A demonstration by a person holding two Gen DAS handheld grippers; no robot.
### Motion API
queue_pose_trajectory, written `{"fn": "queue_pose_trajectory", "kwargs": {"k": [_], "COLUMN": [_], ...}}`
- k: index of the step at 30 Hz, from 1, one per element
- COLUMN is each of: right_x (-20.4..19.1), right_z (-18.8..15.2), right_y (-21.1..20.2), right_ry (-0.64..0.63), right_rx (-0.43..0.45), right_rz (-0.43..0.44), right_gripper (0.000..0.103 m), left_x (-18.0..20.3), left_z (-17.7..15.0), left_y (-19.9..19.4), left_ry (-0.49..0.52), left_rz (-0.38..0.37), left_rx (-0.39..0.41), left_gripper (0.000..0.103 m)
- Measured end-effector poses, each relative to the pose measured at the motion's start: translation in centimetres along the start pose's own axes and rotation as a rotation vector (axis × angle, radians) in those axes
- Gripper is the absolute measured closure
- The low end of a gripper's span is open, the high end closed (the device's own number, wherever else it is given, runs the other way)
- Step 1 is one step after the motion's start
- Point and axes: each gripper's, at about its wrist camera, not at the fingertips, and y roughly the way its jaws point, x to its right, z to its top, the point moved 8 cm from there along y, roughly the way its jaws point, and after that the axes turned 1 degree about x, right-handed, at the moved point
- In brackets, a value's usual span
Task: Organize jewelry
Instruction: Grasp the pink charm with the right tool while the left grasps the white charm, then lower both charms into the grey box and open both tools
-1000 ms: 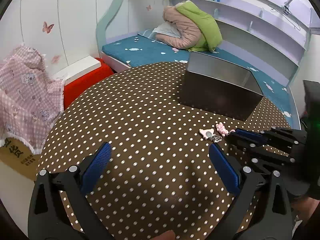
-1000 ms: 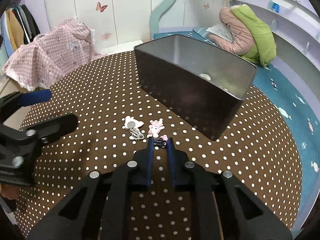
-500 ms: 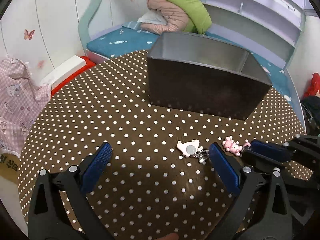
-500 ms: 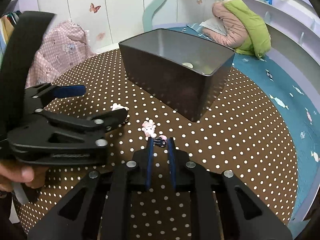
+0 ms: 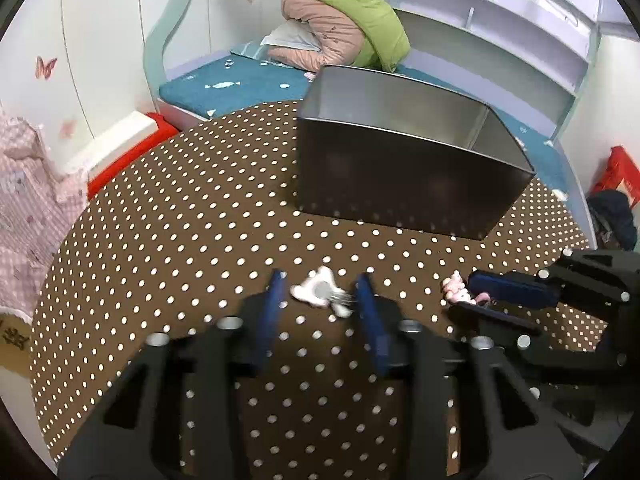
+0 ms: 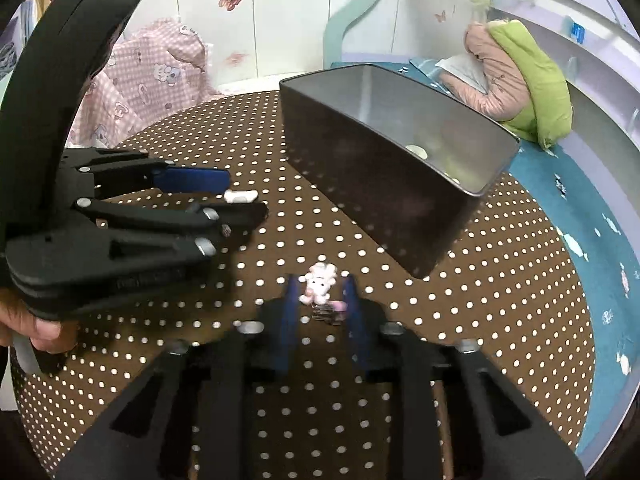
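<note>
Blue-padded left gripper (image 5: pixel 320 292) jaws have just closed around white charm (image 5: pixel 316 290).

Cardboard box (image 5: pixel 12 334): black print, unreadable.

white charm (image 5: pixel 316 291) — between left fingers (image 5: pixel 269 312)
</note>
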Motion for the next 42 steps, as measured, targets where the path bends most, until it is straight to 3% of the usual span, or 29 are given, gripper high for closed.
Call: {"fn": "queue_pose_trajectory", "kwargs": {"k": [2,8,16,22,30,37,42], "right_x": [0.0,0.2,0.0,0.1,2.7,6.0,6.9], "right_z": [-0.2,-0.4,1.8,5.5,12.1,14.3,14.5], "right_y": [-0.3,-2.0,-5.8,-9.0,-11.6,-10.2,-8.9], "right_ry": [0.013,0.061,0.043,0.007,0.019,0.11,0.155], "right_rx": [-0.001,0.015,0.084,0.169,0.258,0.226,0.189], "right_rz": [0.001,0.013,0.001,-0.03,-0.08,-0.063,-0.039], "right_gripper": [0.085,0.085,0.085,0.085,0.085,0.085,0.085], "left_x": [-0.5,-0.6,-0.7,-0.4,0.7,2.5,3.3], "left_z": [-0.3,-1.8,-1.7,2.0,10.3,15.7,17.0], "left_y": [-0.6,-2.2,-6.2,-10.2,-13.9,-12.1,-9.0], "left_ry": [-0.025,-0.029,-0.031,0.005,0.066,0.055,0.054], "left_rz": [-0.036,-0.046,-0.039,-0.034,-0.036,-0.1,-0.115], "left_rx": [0.002,0.014,0.073,0.168,0.29,0.269,0.213], "left_gripper": [0.075,0.076,0.076,0.076,0.076,0.076,0.076]}}
